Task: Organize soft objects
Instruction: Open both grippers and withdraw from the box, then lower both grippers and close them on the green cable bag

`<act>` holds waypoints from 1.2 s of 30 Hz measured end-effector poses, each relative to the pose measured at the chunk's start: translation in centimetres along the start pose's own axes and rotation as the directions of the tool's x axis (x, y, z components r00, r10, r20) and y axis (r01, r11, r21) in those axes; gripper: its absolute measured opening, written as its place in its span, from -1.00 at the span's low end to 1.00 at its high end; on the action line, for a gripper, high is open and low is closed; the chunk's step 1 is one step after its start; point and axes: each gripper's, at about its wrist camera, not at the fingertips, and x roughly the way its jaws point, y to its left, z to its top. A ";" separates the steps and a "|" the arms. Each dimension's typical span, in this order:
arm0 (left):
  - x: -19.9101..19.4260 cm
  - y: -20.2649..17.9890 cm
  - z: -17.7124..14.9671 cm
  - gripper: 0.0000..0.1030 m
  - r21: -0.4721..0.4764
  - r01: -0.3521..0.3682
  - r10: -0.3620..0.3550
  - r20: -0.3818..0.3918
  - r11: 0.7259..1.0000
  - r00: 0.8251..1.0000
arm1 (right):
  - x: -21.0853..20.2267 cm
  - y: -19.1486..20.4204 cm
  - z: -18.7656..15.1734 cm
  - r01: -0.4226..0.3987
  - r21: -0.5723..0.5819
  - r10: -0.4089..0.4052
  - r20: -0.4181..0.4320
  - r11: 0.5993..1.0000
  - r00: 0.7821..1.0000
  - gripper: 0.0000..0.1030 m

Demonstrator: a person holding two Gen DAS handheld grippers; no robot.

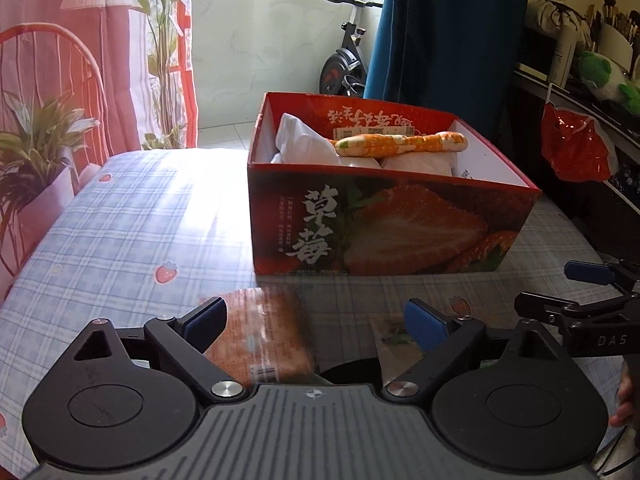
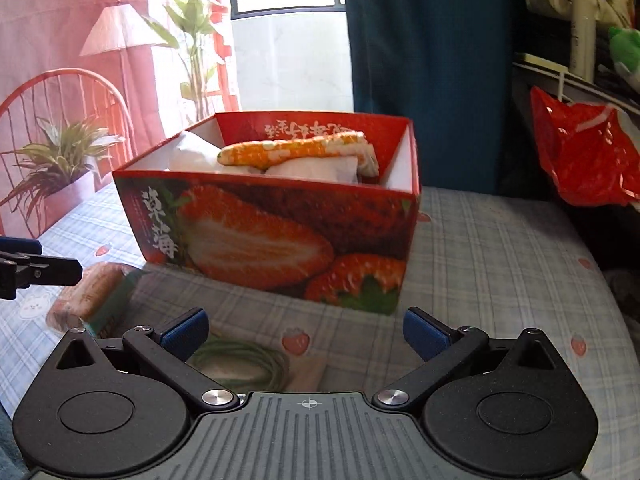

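A bed surface covered by a blue plaid sheet with strawberry prints (image 1: 120, 232) is seen in both wrist views. A red strawberry-printed cardboard box (image 1: 384, 228) is set on the sheet, open at the top. Inside it, white soft bundles (image 1: 304, 144) are packed, and an orange-and-white patterned cloth roll (image 1: 400, 143) is laid across them. A wrapped brown bread loaf (image 1: 264, 336) is recorded on the sheet in front of the box, apart from it, lying between the fingers of the left gripper (image 1: 316, 322); the left jaws are spread wide and no pad contact with the loaf is seen. A flat packet with a green coil (image 2: 240, 364), possibly cord (view blurred), is noted on the sheet just beside the loaf, under the right gripper (image 2: 306, 330). The right jaws are likewise spread, with nothing pinched. Both grippers are held above the sheet, short of the box
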 end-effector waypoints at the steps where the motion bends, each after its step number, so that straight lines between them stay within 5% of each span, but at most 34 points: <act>1: 0.2 -0.3 -0.2 0.76 0.002 0.019 -0.019 -0.005 1.000 1.000 | 0.0 0.0 -0.6 0.006 0.013 -0.007 0.002 1.000 1.000 0.99; 9: 1.9 -2.9 -2.1 -0.04 0.035 0.117 -0.115 -0.060 0.992 0.992 | 0.9 0.8 -4.1 -0.032 0.011 0.032 -0.057 0.999 0.998 0.97; 13: 3.3 -2.6 -2.7 -0.26 -0.007 0.151 -0.151 -0.105 0.988 0.983 | 1.3 0.7 -5.0 -0.057 0.024 0.059 -0.080 0.998 0.995 0.48; 19: 5.4 -2.4 -2.9 -0.26 -0.046 0.181 -0.186 -0.168 0.982 0.968 | 1.4 0.2 -5.6 -0.106 0.056 0.110 -0.085 0.993 0.990 0.19; 31: 9.3 -2.9 -2.1 -0.25 -0.068 0.193 -0.204 -0.213 0.979 0.955 | 1.5 0.0 -6.1 -0.120 0.056 0.124 -0.077 0.991 0.989 0.12; 36: 10.0 -2.9 -2.1 -0.07 -0.060 0.176 -0.185 -0.222 0.983 0.957 | 1.6 0.0 -6.2 -0.117 0.051 0.121 -0.078 0.992 0.990 0.10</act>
